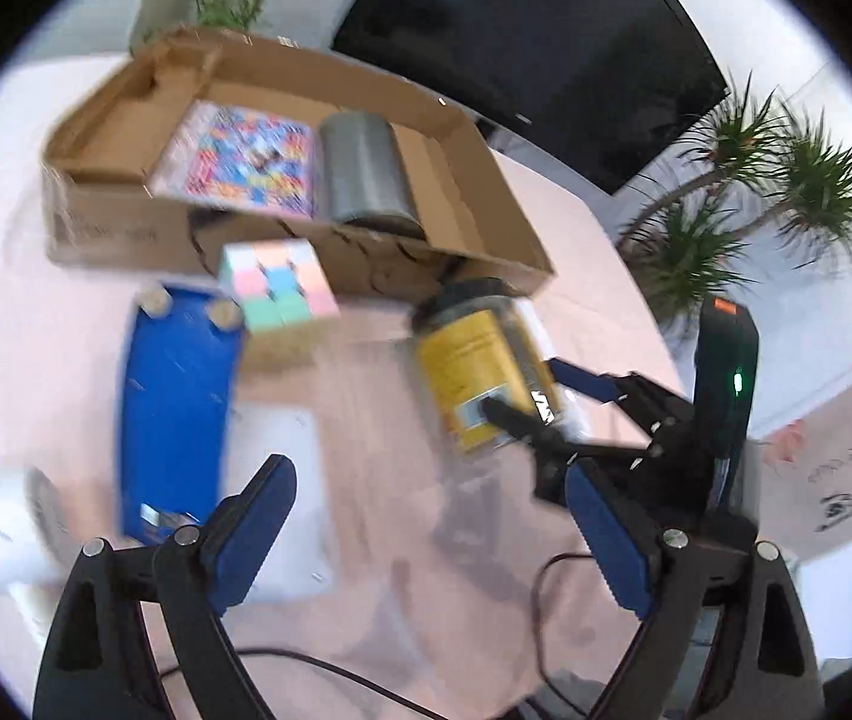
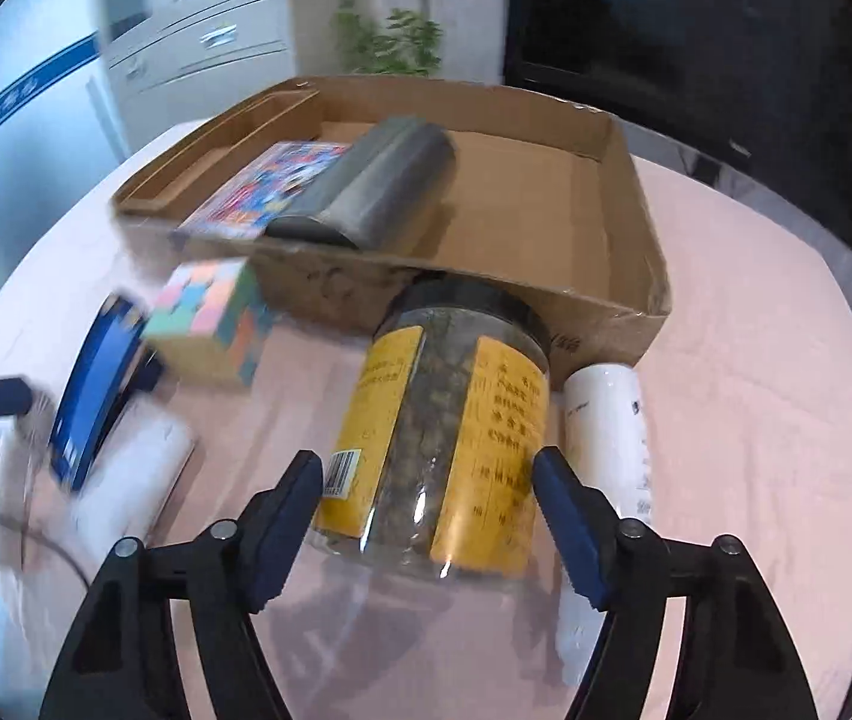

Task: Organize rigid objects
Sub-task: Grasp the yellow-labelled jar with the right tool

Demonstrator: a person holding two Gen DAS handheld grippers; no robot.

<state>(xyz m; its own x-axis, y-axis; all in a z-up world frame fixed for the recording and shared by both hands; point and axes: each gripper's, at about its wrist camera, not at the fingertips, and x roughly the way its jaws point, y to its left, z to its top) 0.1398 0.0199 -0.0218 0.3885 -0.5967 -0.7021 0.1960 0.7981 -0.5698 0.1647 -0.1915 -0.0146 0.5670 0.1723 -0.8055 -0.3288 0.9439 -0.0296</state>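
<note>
The jar [image 2: 444, 438] lies on its side on the table, black lid toward the cardboard box [image 2: 636, 276], its long axis along the right gripper [image 2: 426, 516], whose open jaws flank it without clearly pressing. The left gripper [image 1: 432, 528] is open, empty, farther.

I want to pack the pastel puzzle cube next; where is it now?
The pastel puzzle cube sits on the pink table, left of centre in both views, against the cardboard box's front wall, between the blue case and the yellow-labelled jar.
</note>
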